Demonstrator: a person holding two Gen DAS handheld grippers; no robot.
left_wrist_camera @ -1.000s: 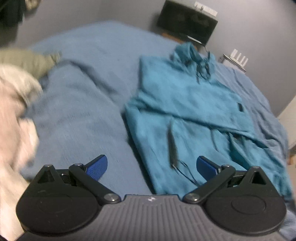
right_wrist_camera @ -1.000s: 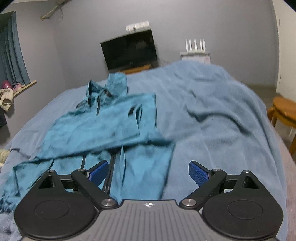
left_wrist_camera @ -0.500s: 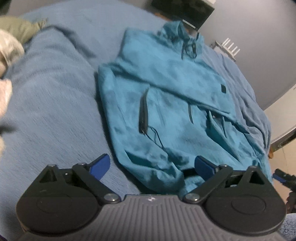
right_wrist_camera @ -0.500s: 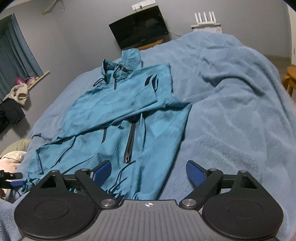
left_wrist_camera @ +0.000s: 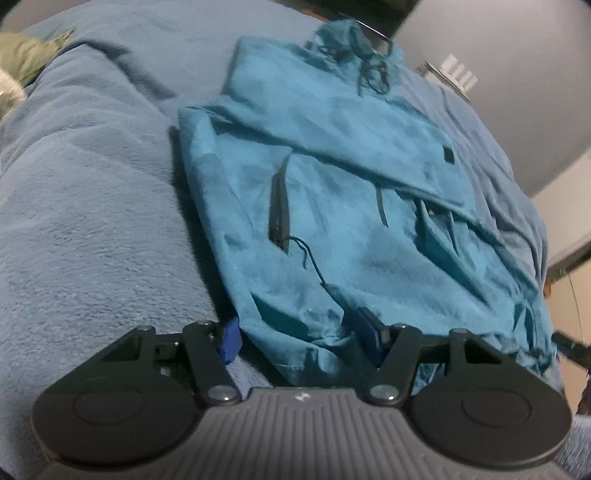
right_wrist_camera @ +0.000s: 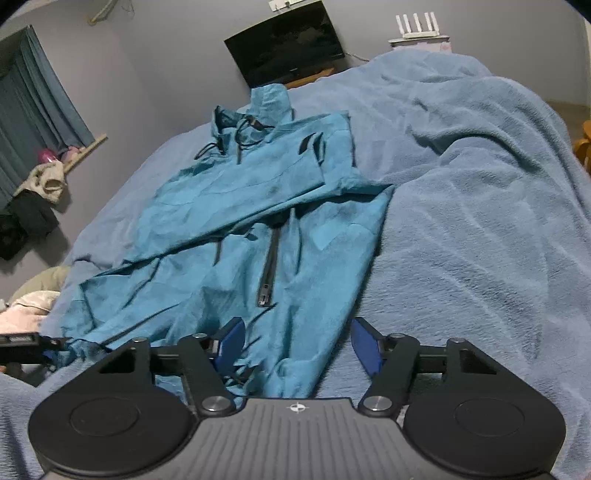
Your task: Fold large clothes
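Observation:
A teal zip jacket (left_wrist_camera: 332, 192) lies spread on a blue blanket (left_wrist_camera: 92, 221), with one sleeve folded across its chest and the collar at the far end. My left gripper (left_wrist_camera: 301, 334) is low over the jacket's near hem corner; its jaws are closing, cloth lies between them, and the blue pads still stand apart. In the right wrist view the same jacket (right_wrist_camera: 240, 229) runs away from me. My right gripper (right_wrist_camera: 297, 341) straddles the other hem corner, its jaws also closing with fabric between the fingers. The left gripper (right_wrist_camera: 22, 343) shows at the left edge of the right wrist view.
The blanket (right_wrist_camera: 480, 221) bunches in thick folds to the right of the jacket. A dark screen (right_wrist_camera: 284, 51) and a white router (right_wrist_camera: 419, 27) stand by the far wall. Other clothes (right_wrist_camera: 29, 306) are heaped at the left of the bed, and a wooden stool (right_wrist_camera: 583, 144) shows at the right edge.
Both grippers have dropped and come closer to the jacket's near hem. Their fingers have narrowed from wide apart, and the hem now lies between them.

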